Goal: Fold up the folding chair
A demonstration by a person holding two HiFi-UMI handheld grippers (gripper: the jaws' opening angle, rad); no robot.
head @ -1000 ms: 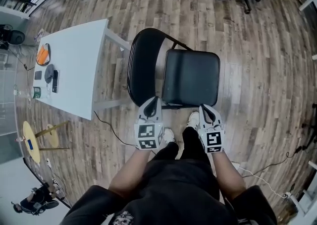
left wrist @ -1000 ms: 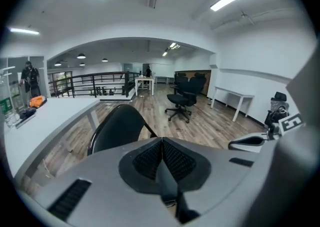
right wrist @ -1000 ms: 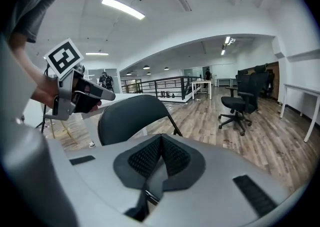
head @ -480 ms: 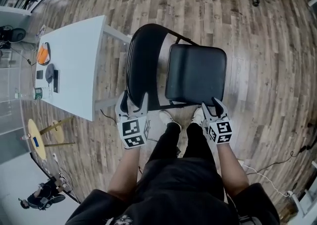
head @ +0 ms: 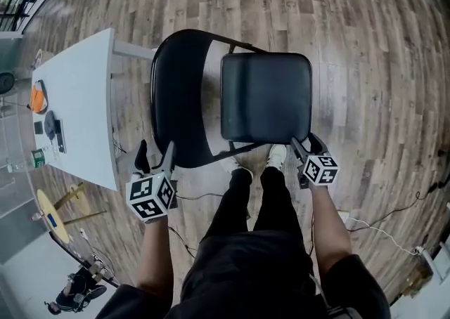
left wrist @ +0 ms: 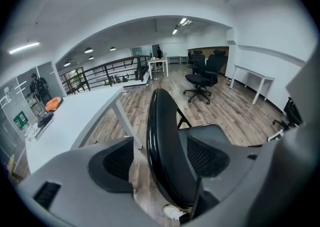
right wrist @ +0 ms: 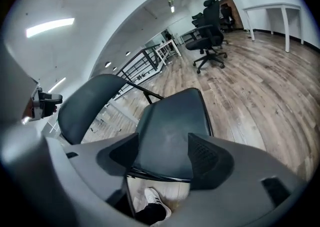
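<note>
The black folding chair stands unfolded in front of me, its curved backrest (head: 176, 96) to the left and its padded seat (head: 266, 98) to the right. My left gripper (head: 156, 150) is at the backrest's near end, jaws opening. In the left gripper view the backrest's edge (left wrist: 167, 156) runs between the pads (left wrist: 117, 166) without being pressed by them. My right gripper (head: 306, 143) hovers at the seat's near right corner, jaws also opening. The seat (right wrist: 172, 131) shows in the gap of the right gripper (right wrist: 162, 141), not gripped.
A white table (head: 77, 100) carrying small items, one orange (head: 36, 98), stands close left of the chair. My legs and white shoes (head: 242, 170) are just behind the chair. Cables (head: 373, 230) trail on the wood floor. Office chairs (left wrist: 200, 78) stand further off.
Both grippers went from shut to open. The left one moved left to the backrest's near end. The right one sank and rolled toward the seat's right corner.
</note>
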